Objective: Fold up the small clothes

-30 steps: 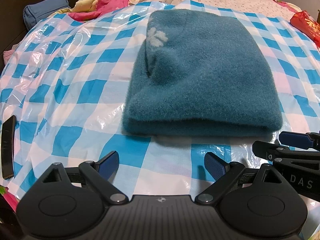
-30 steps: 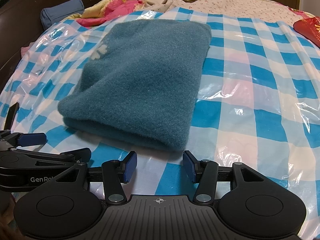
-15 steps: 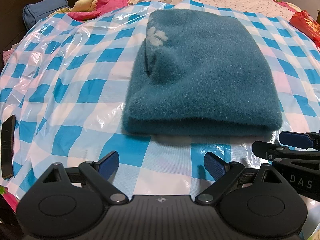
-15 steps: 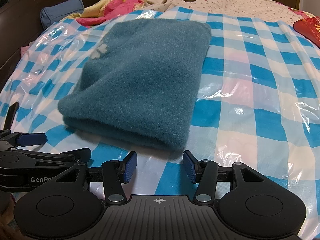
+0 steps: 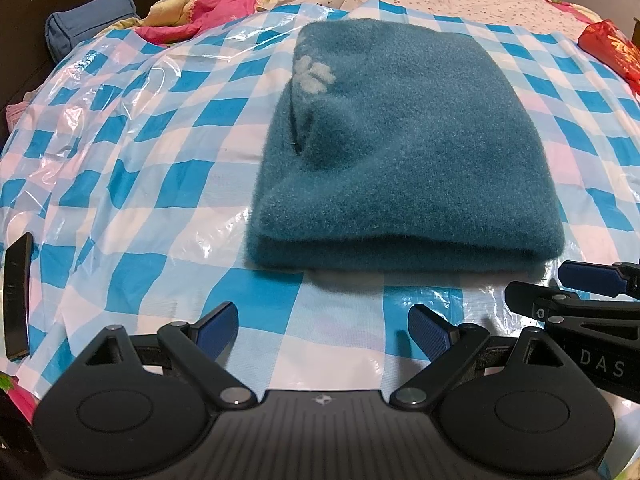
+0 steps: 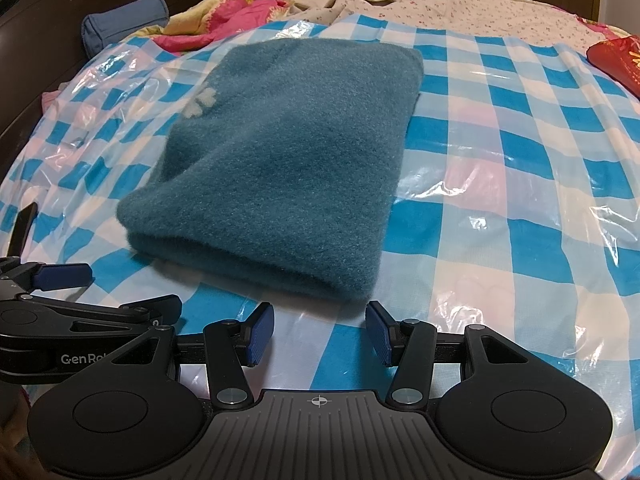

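Left wrist: folded teal garment (image 5: 404,160)

Left gripper (image 5: 323,330): matte black, ribbed housing, blue pads, silver pivot screws. Right gripper (image 6: 320,330): same, white lettering.

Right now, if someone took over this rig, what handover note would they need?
Left gripper: open, empty, just short of the garment's near edge.
Right gripper: open, empty, beside the left one, also short of that edge.
Garment: teal fleece piece with a pale flower, lying folded into a compact rectangle on the checked plastic sheet, doubled edge toward the grippers.
Done: this piece looks folded; nothing is held.
Left: check that the fold is neat. No other small clothes lie on the sheet; I cannot tell whether the bedding pile behind holds any.
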The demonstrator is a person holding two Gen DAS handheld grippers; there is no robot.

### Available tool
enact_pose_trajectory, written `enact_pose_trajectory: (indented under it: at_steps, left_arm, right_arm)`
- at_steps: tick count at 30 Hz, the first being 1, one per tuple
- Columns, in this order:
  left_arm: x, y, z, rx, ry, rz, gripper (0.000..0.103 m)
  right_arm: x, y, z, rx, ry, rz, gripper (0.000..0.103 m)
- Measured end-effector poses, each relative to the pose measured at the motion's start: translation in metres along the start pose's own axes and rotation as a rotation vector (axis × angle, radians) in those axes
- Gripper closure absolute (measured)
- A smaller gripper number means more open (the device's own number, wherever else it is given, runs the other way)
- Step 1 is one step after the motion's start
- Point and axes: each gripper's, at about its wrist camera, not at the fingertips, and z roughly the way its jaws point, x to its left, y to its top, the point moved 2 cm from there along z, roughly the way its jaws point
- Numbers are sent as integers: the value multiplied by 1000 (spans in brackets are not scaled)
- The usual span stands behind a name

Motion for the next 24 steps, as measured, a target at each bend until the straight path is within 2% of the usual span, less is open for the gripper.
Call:
enact_pose_trajectory:
  at_steps: [24]
  left_arm:
    - [0,0,0,-2,4,6,2]
  right_arm:
    - [2,0,-1,2,-3,-3,53]
